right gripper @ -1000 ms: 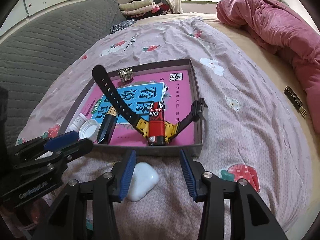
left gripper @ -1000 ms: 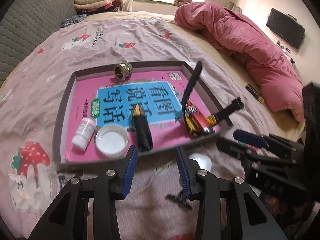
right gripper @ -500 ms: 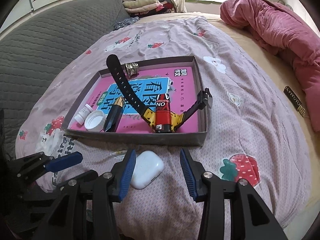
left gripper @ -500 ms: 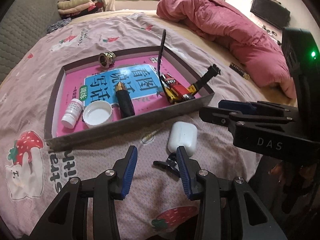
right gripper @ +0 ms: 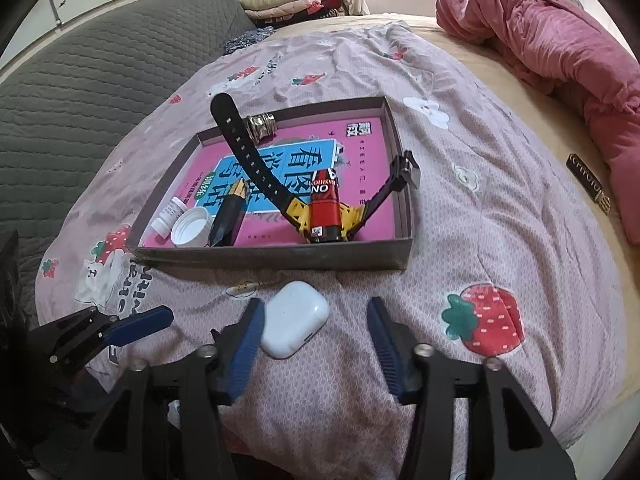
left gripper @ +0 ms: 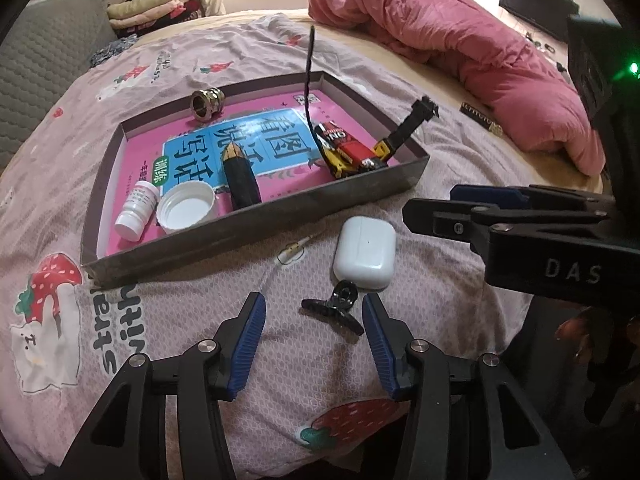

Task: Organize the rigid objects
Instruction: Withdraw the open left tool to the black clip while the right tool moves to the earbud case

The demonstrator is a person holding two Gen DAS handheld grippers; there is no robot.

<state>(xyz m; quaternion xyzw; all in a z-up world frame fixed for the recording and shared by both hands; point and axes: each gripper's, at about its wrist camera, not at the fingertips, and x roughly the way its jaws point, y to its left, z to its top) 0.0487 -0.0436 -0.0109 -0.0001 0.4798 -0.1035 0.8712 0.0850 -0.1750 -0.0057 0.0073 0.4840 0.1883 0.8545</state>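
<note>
Rounded, glossy white earbud case (left gripper: 365, 251) on the patterned bedspread (left gripper: 168, 60), just outside the near wall of the shallow grey cardboard tray (left gripper: 256, 228); small black clip (left gripper: 335, 307) touching its near end; left gripper (left gripper: 313, 340) jaws apart, just opened wider, clip between, unpressed; right gripper (right gripper: 315, 344) likewise apart, widened, case between, unclamped; tray farther off than before.

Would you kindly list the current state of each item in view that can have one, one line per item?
left gripper: open, jaws just widening, black clip partly between them, not gripped
right gripper: open, jaws just widening, nothing gripped
earbud case: lid closed, lying on the bedspread outside the tray
black clip: lying loose beside the case
white bottle: lying on its side in the tray
white cap: off, inside facing up
tray: open-topped
</note>
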